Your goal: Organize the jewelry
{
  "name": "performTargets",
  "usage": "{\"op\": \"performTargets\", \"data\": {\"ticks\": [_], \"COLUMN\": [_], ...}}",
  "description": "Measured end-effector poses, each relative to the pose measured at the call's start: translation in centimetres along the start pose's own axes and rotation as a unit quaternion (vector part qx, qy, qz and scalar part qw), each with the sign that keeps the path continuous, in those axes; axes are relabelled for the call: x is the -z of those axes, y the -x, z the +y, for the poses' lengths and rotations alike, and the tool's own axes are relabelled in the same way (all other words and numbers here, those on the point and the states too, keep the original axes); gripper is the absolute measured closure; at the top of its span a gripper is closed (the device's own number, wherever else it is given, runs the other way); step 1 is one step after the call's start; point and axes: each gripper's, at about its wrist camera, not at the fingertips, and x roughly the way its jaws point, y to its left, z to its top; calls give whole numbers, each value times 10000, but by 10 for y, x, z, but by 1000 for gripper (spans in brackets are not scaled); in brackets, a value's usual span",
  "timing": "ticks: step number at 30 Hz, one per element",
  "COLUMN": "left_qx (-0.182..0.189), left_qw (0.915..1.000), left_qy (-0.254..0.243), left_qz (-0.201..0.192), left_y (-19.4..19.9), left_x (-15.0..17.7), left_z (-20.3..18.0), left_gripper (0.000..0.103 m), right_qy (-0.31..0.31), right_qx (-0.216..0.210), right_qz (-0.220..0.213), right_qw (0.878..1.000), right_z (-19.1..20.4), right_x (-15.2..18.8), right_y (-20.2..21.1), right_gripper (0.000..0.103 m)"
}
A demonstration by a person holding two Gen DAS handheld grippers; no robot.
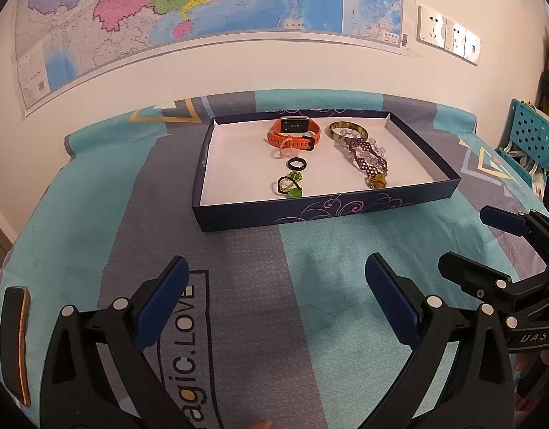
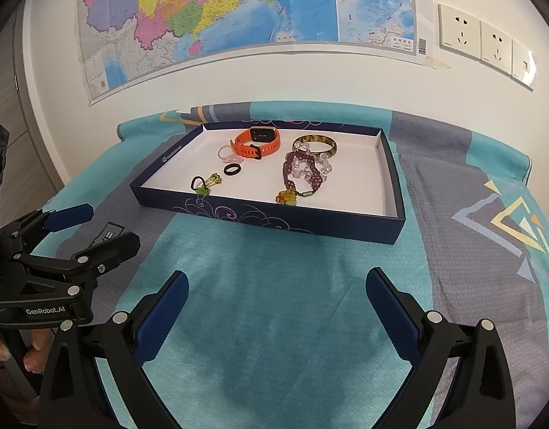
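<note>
A shallow dark blue box with a white floor lies on the bed. Inside it are an orange smartwatch, a tortoiseshell bangle, purple and clear bead bracelets, a black ring, a pink ring and green bead pieces. My left gripper and right gripper both hover open over the cloth in front of the box, holding nothing.
The bed wears a teal and grey patterned cover. A black and orange phone lies at its left edge. A map and wall sockets hang behind. A teal chair stands at the right.
</note>
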Motion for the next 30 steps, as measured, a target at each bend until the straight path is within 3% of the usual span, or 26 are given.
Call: {"op": "performTargets", "data": {"ticks": [30], "left_qx": [55], "left_qw": [10000], "left_qy": [-45], "left_qz": [60], "left_y": [-4], "left_x": [0], "left_z": [-5], "left_gripper": [6], "right_qy": [-17], "right_qx": [-14], "right_qz": [23], "right_qw": [10000], "right_z": [-3], "right_x": [-2], "right_y": [-1], "right_gripper": [7]}}
